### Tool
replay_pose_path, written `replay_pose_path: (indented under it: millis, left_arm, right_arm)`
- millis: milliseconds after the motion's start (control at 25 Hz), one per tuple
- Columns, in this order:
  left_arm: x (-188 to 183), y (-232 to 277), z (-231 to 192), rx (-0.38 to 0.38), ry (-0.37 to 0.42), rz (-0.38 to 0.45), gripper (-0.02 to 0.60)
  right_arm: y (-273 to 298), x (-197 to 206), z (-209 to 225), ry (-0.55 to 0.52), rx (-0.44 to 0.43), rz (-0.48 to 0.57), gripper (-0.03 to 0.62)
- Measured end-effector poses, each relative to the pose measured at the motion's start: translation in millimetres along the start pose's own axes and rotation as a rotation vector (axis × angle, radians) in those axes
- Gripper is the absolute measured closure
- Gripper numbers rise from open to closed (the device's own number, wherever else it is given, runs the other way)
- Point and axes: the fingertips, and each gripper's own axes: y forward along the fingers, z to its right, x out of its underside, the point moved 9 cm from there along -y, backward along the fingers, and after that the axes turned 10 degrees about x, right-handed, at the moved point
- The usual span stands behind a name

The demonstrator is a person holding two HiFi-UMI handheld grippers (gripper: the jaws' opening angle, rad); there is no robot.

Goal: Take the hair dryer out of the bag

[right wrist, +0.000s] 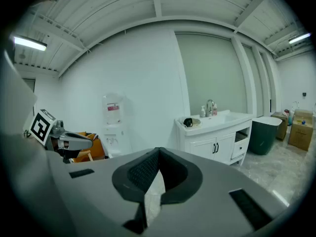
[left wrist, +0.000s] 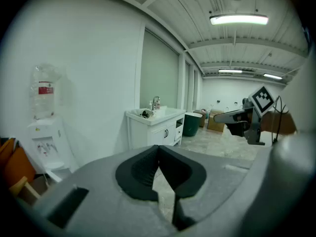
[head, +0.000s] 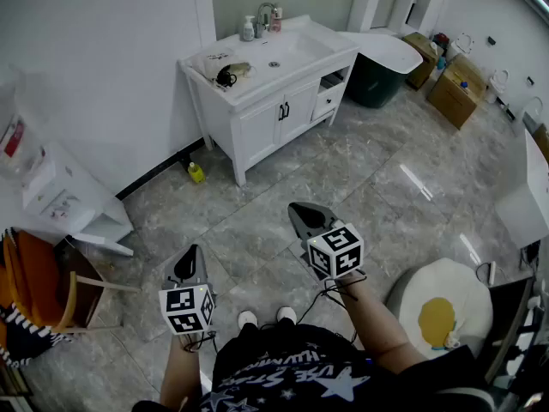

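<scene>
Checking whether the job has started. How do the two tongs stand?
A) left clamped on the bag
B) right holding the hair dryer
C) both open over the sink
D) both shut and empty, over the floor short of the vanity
D: the left tongs and right tongs both have their jaws together with nothing between, over the floor, short of the white vanity.

head view: high, steeply down, vanity (head: 257,131) far at 12 o'clock | left gripper view: low, level, vanity centred | right gripper view: low, vanity at 3 o'clock
</scene>
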Motion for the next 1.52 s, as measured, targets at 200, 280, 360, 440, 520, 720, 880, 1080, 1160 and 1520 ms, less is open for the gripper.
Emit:
replay_pose_path:
  millis: [200, 280, 360, 440, 520, 720, 880, 1080, 1160, 1520]
  left_arm:
    - [1, 4, 12, -0.011, -0.006, -0.016, 0.561]
    - [2, 4, 16, -0.016, -0.009, -0.022, 0.561]
    - [0, 4, 20, -0.021, -0.013, -0.021, 0.561]
    - [-3, 4, 24, -0.025, -0.011, -0.014, 0.561]
    - [-4, 4, 30, -0.028, -0.009, -0.009, 0.561]
    - [2, 6, 49, -0.027, -0.013, 0.011, 0.561]
    - [0, 13, 63, -0.040, 0.012, 0.048, 0.561]
    - [-2, 21, 74, -0.027, -0.016, 0.054, 0.560]
    - [-2, 26, 74, -0.030, -0.015, 0.051, 0.560]
    - [-19, 81, 40, -0.044, -0.028, 0.053, 0.558]
  right_arm:
    - [-1, 4, 10, -0.005, -0.012, -0.011, 0.592]
    - [-3, 5, 14, -0.004, -0.017, -0.009, 0.592]
    - [-7, 3, 18, -0.003, -0.018, -0.001, 0.592]
    - [-10, 2, 23, -0.003, -0.017, 0.008, 0.592]
    - [-13, 3, 27, -0.001, -0.016, 0.010, 0.592]
    - [-22, 17, 37, 0.007, -0.038, 0.024, 0.592]
    - [-29, 21, 50, 0.013, -0.058, 0.062, 0.591]
    - [-27, 22, 66, 0.070, -0.064, 0.051, 0.494]
    - [-23, 22, 74, 0.071, -0.058, 0.045, 0.445]
    - [25, 19, 99, 0.141, -0.033, -0.016, 0.288]
